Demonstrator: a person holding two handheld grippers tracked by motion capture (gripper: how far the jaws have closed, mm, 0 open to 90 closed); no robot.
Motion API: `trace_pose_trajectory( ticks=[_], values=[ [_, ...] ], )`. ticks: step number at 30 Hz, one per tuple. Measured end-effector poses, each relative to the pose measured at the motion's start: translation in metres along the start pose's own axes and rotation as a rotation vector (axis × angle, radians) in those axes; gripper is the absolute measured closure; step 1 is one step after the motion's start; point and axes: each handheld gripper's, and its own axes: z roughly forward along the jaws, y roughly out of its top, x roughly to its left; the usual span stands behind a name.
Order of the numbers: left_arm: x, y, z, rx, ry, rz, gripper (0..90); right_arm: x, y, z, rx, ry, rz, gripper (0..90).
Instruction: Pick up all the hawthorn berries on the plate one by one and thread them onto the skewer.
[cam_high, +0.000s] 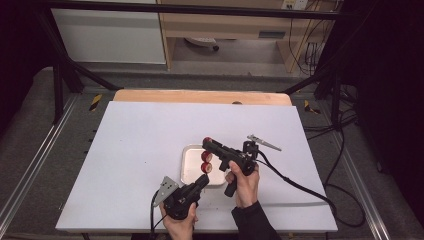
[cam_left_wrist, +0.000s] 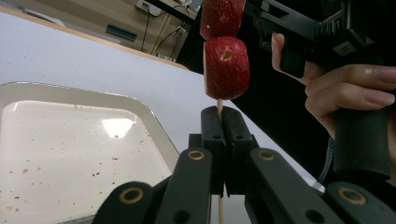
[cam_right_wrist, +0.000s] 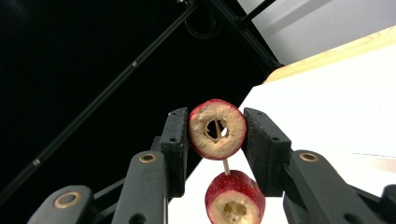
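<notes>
A thin wooden skewer (cam_left_wrist: 219, 106) stands upright over the white tray (cam_high: 192, 171). My left gripper (cam_left_wrist: 223, 112) is shut on its lower end, seen from above at the left gripper (cam_high: 203, 179). Two cored red fruit pieces (cam_left_wrist: 227, 67) sit threaded on the stick, one above the other (cam_high: 206, 156). A third red fruit ring (cam_right_wrist: 217, 129) is at the skewer's top, with the stick's tip showing in its hole. My right gripper (cam_right_wrist: 216, 122) is shut on that ring from both sides, level, and reaches in from the right as the right gripper (cam_high: 208, 143).
The tray (cam_left_wrist: 70, 154) holds only crumbs and specks. It lies on a white tabletop (cam_high: 140, 150) with a wooden strip (cam_high: 200, 96) along the far edge. A hand (cam_left_wrist: 345, 88) grips the right gripper's handle close beside the skewer. Cables trail off to the right.
</notes>
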Motion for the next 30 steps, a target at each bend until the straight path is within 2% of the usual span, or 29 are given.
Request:
trace_pose_trajectory(
  ticks=[3, 6, 8, 9, 10, 13, 17, 19, 23, 27, 30],
  values=[
    [0.000, -0.001, 0.001, 0.010, -0.001, 0.014, 88.9, 0.000, 0.001, -0.003, 0.007, -0.008, -0.021, 62.5],
    [-0.002, -0.005, 0.004, 0.027, 0.005, 0.059, 88.9, -0.002, 0.002, -0.002, 0.043, -0.007, -0.009, 62.2],
    [0.001, -0.006, 0.004, 0.029, 0.002, 0.064, 88.9, -0.002, 0.003, -0.002, 0.060, -0.017, -0.037, 61.8],
    [0.002, -0.006, 0.003, 0.028, 0.002, 0.064, 88.9, -0.003, 0.004, -0.002, 0.068, -0.021, -0.053, 60.5],
    [0.004, -0.005, 0.002, 0.035, 0.003, 0.064, 88.9, -0.003, 0.004, -0.003, 0.083, -0.038, -0.066, 54.5],
    [0.008, -0.004, -0.002, 0.055, 0.022, 0.094, 88.9, -0.005, 0.007, -0.004, 0.106, -0.070, -0.125, 42.7],
    [0.016, -0.001, -0.008, 0.090, 0.050, 0.113, 88.8, -0.007, 0.009, -0.010, 0.141, -0.122, -0.219, 28.6],
    [0.019, 0.002, -0.010, 0.109, 0.065, 0.133, 88.8, -0.009, 0.009, -0.012, 0.183, -0.138, -0.263, 21.0],
    [0.023, 0.007, -0.015, 0.142, 0.078, 0.176, 88.8, -0.016, 0.007, -0.015, 0.286, -0.202, -0.383, 9.2],
    [0.028, 0.011, -0.018, 0.171, 0.099, 0.203, 88.7, -0.027, 0.003, -0.021, 0.359, -0.249, -0.477, 6.2],
    [0.032, 0.015, -0.021, 0.195, 0.108, 0.214, 88.7, -0.036, -0.001, -0.028, 0.418, -0.289, -0.528, 4.2]
  ],
)
